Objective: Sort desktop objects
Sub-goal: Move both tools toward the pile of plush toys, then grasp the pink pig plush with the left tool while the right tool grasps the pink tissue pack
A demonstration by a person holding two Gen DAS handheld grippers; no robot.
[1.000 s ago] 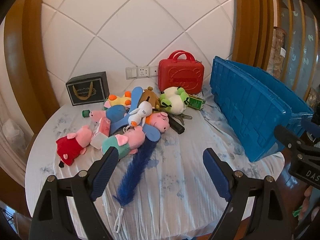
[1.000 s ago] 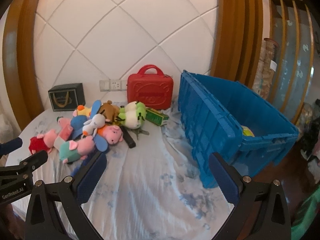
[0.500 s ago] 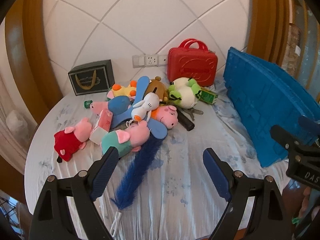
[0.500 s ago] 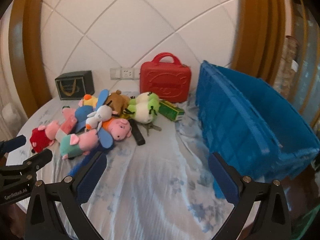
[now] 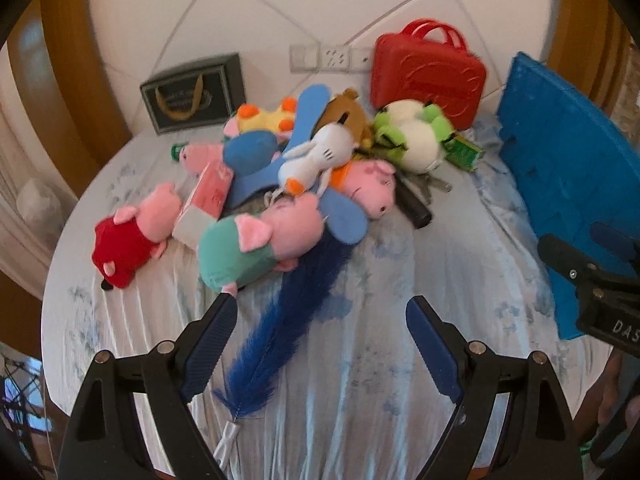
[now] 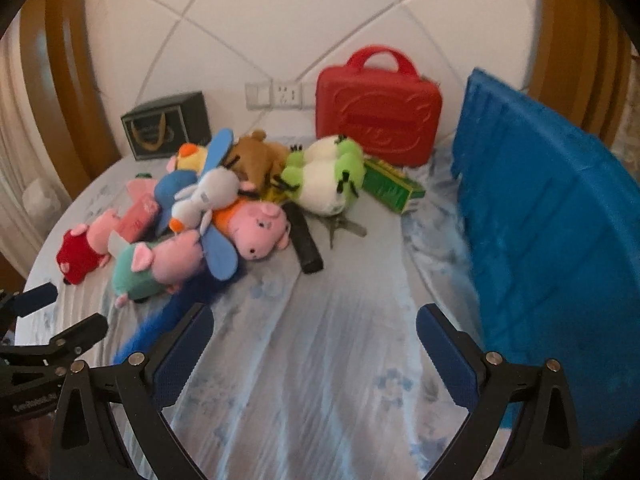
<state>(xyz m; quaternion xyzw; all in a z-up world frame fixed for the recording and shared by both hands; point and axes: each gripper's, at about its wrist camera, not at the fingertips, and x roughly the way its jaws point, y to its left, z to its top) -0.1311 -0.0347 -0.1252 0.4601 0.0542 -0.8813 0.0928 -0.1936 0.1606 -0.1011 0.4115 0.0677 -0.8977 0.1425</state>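
Note:
A pile of plush toys lies on the round table: a pig in a green top (image 5: pixel 256 244) (image 6: pixel 156 266), a pig in red (image 5: pixel 128 240), a pink pig head (image 5: pixel 370 188) (image 6: pixel 260 228), a white duck (image 5: pixel 316 158), a green frog (image 5: pixel 416 140) (image 6: pixel 326 182). A blue feather duster (image 5: pixel 288 320) runs toward my left gripper (image 5: pixel 320 332), which is open and empty just short of the green-topped pig. My right gripper (image 6: pixel 314 344) is open and empty over bare cloth. A blue crate (image 6: pixel 560 248) (image 5: pixel 560 152) stands at the right.
A red case (image 5: pixel 428 76) (image 6: pixel 378 114) and a dark gift box (image 5: pixel 192 94) stand at the wall. A green carton (image 6: pixel 394 190), keys (image 6: pixel 344 230) and a black bar (image 6: pixel 306 248) lie by the frog. The table (image 5: pixel 440 280) has a pale blue cloth.
Both grippers have moved forward and lower toward the toy pile. The toys appear larger and the crate's inside is out of sight. Jaws have stayed open.

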